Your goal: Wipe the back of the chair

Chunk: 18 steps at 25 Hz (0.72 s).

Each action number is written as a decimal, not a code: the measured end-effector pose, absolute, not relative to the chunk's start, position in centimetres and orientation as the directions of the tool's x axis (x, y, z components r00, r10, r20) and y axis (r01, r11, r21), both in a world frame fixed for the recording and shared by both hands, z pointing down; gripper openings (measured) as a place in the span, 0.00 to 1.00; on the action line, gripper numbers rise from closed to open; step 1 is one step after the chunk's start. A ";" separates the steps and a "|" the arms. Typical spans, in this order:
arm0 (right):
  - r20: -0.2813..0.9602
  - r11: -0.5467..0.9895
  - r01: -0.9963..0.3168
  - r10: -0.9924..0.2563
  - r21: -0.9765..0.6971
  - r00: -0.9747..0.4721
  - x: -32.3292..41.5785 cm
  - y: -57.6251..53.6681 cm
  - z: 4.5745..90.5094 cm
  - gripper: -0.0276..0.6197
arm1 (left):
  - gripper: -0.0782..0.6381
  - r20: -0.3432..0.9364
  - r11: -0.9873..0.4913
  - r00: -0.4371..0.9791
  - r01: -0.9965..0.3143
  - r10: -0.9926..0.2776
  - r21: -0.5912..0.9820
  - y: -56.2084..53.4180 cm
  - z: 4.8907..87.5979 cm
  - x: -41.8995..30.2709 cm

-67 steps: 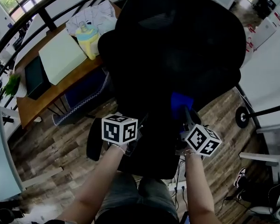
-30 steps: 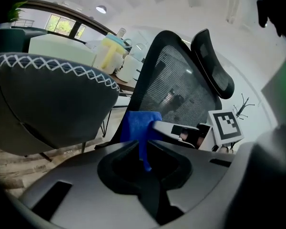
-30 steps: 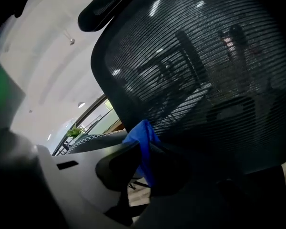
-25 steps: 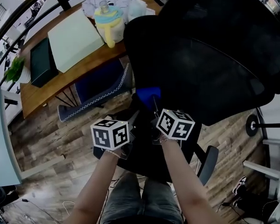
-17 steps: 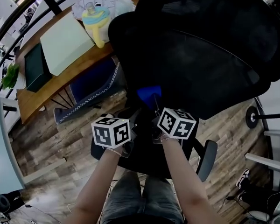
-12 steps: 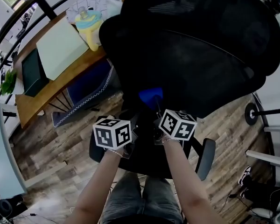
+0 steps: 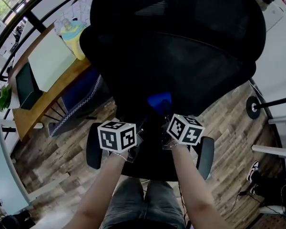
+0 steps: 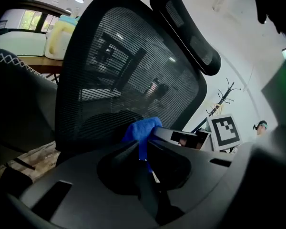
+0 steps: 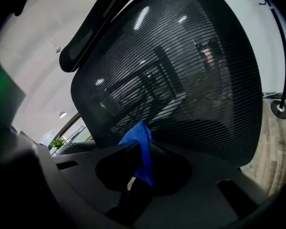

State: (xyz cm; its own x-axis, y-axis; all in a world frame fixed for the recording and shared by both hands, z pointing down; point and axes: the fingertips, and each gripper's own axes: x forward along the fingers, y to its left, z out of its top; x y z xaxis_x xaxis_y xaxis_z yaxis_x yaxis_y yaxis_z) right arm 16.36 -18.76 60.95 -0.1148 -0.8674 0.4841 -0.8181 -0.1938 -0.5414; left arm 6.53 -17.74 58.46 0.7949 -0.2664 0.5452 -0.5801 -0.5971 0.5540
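The black mesh chair back (image 7: 181, 56) fills the top of the head view, and its seat is below me. My right gripper (image 7: 166, 116) is shut on a blue cloth (image 7: 159, 101) that presses on the low middle of the back. In the right gripper view the cloth (image 9: 140, 147) drapes from the closed jaws of the right gripper (image 9: 142, 159) against the mesh (image 9: 181, 70). My left gripper (image 7: 142, 123) sits just to its left. Its jaws are drawn together at the left gripper's tip (image 8: 142, 149), with the cloth (image 8: 142, 130) just beyond.
A wooden desk (image 7: 35, 111) at the left carries a pale pad (image 7: 50, 61), a yellow and blue bottle (image 7: 72, 35) and a dark box (image 7: 24, 85). A blue chair (image 7: 78, 99) stands by it. Armrests (image 7: 93, 151), (image 7: 205, 149) flank the seat. A stand base (image 7: 251, 106) is at the right.
The right gripper has carried the cloth from right of centre to the left side of the lower back, then back toward the middle. The left gripper has stayed close beside it.
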 end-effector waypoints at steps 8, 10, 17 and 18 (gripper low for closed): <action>0.489 -0.268 -0.801 -0.871 -0.536 -0.036 21.1 -15.7 61.3 0.15 | 0.20 0.549 -0.627 0.809 -0.541 -0.208 0.560 -15.6 59.0 10.2; 0.491 -0.283 -0.799 -0.871 -0.531 -0.018 22.3 -15.0 61.3 0.15 | 0.20 0.550 -0.635 0.813 -0.530 -0.191 0.562 -15.0 59.0 11.2; 0.502 -0.346 -0.782 -0.863 -0.518 0.050 26.4 -12.3 61.7 0.15 | 0.20 0.553 -0.663 0.822 -0.492 -0.140 0.564 -13.5 59.1 14.2; 0.503 -0.357 -0.778 -0.862 -0.517 0.061 26.9 -12.0 61.7 0.15 | 0.20 0.553 -0.665 0.822 -0.488 -0.134 0.565 -13.4 59.1 14.6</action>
